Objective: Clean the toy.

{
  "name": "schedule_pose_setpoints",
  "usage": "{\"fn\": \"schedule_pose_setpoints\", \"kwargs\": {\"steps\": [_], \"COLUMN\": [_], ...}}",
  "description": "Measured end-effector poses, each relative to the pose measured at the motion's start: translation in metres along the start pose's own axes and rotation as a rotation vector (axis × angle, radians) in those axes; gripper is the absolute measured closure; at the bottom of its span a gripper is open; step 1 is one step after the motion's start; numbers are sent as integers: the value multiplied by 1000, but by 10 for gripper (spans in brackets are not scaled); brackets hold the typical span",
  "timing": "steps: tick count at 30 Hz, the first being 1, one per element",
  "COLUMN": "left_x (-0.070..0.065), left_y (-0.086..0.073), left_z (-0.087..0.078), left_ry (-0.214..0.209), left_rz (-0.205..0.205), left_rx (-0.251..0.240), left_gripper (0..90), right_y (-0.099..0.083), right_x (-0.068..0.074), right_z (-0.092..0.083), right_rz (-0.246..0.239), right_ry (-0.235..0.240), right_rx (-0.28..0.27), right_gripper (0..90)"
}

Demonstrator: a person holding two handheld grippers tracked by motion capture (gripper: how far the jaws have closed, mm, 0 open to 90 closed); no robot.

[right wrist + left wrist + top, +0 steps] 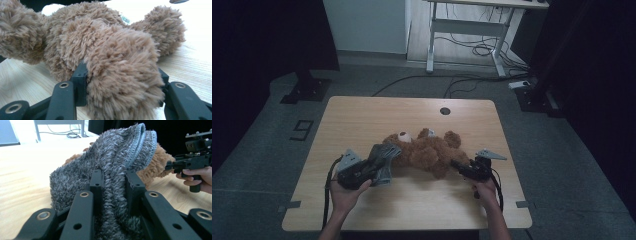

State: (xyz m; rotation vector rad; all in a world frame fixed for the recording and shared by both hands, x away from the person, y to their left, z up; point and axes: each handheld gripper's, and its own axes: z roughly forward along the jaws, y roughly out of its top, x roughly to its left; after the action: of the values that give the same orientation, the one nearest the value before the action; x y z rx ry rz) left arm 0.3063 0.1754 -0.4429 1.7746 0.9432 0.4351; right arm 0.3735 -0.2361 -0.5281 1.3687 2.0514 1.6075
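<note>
1. Brown teddy bear (427, 150) lying on its side across the middle of the wooden counter (362, 120), head toward the left, legs toward the right.
2. Left gripper (387, 155) low at the bear's head end, jaws pinched tight on a fold of fuzzy grey knitted garment (110, 170), fabric bunched between the two black jaws in the left gripper view.
3. Grey garment draped up and over the bear's head, its ribbed hem (143, 142) lying against the brown fur; rest of it trailing down onto the counter beside the left hand (346, 192).
4. Right gripper (122, 82) clamped around a plump leg of the bear, jaws about half apart, pads pressed into the fur on both sides.
5. In the high view, right gripper (459, 167) at the bear's lower end, right hand (484, 187) just behind it near the counter's front right.
6. Second leg (165, 27) lying free on the counter just beyond the gripped one.
</note>
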Motion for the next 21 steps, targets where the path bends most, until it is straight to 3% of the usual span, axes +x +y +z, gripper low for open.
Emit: {"fn": "schedule_pose_setpoints", "kwargs": {"steps": [5,11,16,19,21], "left_x": [-4,-13,-19,-18,-14], "left_y": [16,32,27,21,15], "left_z": [19,69,110,113,107], "left_ry": [-19,-26,-9,-2,-16], "left_rz": [17,43,63,61,45], "left_rx": [22,87,166,167,155], "left_gripper": [710,710,710,715,718], "right_y": [1,5,5,4,3], "right_x": [-2,-4,-7,-8,-11], "right_z": [1,5,7,6,6], "right_rz": [1,-9,-2,-6,-2], "right_ry": [3,-1,2,1,25], "right_rx": [0,-1,-2,1,5], "right_gripper": [481,490,495,500,507]}}
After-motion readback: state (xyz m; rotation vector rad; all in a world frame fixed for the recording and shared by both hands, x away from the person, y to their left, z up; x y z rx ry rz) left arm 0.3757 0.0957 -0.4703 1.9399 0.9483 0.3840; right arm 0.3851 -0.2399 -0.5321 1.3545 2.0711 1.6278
